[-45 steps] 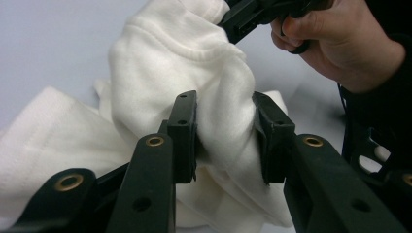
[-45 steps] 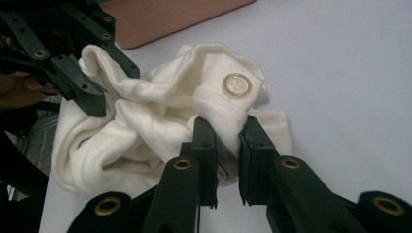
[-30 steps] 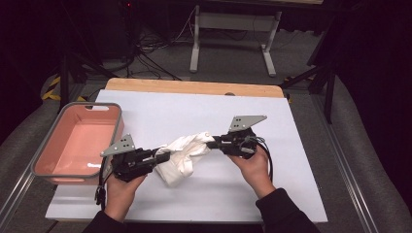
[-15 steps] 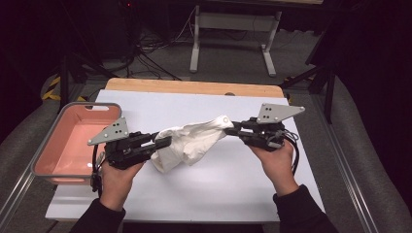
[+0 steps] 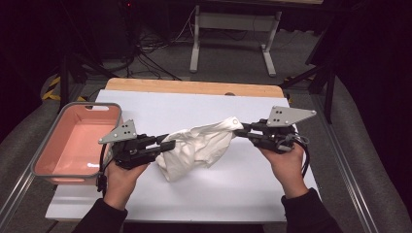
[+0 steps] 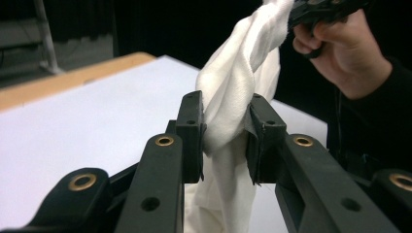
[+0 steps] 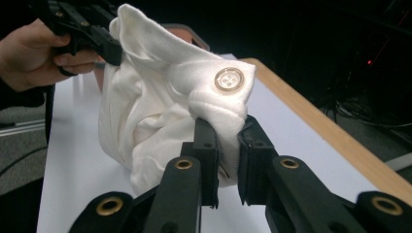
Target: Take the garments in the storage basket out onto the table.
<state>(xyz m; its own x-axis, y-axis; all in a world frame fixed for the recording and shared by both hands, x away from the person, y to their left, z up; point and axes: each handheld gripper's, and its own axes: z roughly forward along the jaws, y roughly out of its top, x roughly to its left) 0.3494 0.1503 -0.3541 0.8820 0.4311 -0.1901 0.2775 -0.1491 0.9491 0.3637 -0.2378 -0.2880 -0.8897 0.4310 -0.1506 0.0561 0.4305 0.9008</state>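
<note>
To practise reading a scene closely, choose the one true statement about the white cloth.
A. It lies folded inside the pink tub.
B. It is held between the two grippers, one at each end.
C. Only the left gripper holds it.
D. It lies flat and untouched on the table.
B: the white cloth hangs stretched between the left gripper and the right gripper, and each gripper view shows its jaws pinching a bunch of the fabric.

Cloth: our white garment [image 5: 201, 145], crumpled, with a round button [image 7: 229, 78]
Pose: we hold it stretched above the table, middle sagging
</note>
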